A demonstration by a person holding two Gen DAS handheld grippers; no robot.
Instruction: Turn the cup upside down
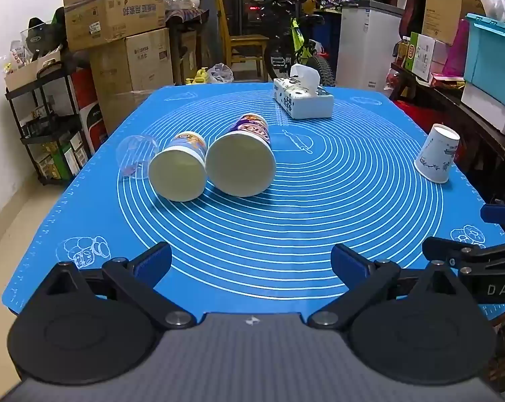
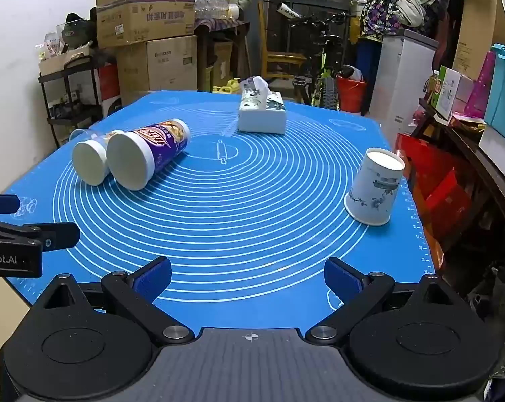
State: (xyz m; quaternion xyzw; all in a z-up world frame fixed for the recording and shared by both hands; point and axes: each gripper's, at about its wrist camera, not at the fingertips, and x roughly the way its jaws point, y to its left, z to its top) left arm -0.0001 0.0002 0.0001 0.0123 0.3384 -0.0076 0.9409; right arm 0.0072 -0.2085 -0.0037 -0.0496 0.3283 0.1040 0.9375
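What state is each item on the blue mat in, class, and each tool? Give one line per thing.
Paper cup: upside down, mouth on the mat, near the right edge.
Purple cup: on its side.
Yellow-blue cup: on its side, beside the purple one.
Clear cup: on its side.
Tissue box: tissue sticking out.
Left tool: open, empty.
Right tool: open, empty.

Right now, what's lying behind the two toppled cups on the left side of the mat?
A clear plastic cup lies on its side just behind the smaller toppled cup. Beside it lies the purple cup. Those cups hide part of it, so contact cannot be judged.
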